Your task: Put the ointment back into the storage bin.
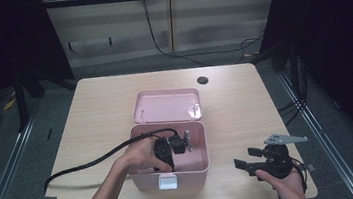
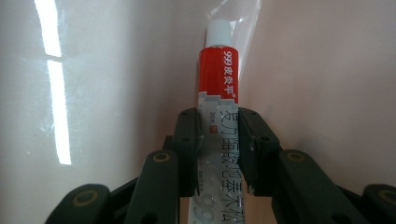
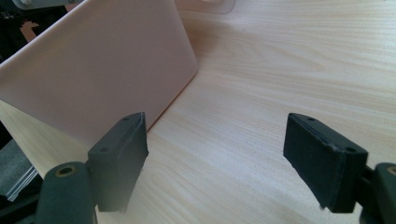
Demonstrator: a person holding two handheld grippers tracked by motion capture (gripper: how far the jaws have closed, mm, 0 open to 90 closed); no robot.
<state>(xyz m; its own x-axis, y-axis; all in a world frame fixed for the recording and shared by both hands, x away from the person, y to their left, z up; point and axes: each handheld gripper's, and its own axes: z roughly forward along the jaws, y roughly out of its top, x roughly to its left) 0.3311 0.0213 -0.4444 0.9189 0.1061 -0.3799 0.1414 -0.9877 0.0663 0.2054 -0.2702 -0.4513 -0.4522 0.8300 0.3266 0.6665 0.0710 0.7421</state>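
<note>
Inside pink box, clamped ointment tube

pink box: 1 | lid: 1 | ointment tube: 1 | table: 1

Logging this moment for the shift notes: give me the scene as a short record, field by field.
setting: wooden table, viewed from above
container: pink box, open, near the front edge
lid: pink lid lying flat behind the box
left gripper: inside the box, jaws shut on a tube
held item: red and white tube with a white cap, cap pointing away from the jaws
right gripper: jaws open, holding nothing, over the table to the right of the box
</note>
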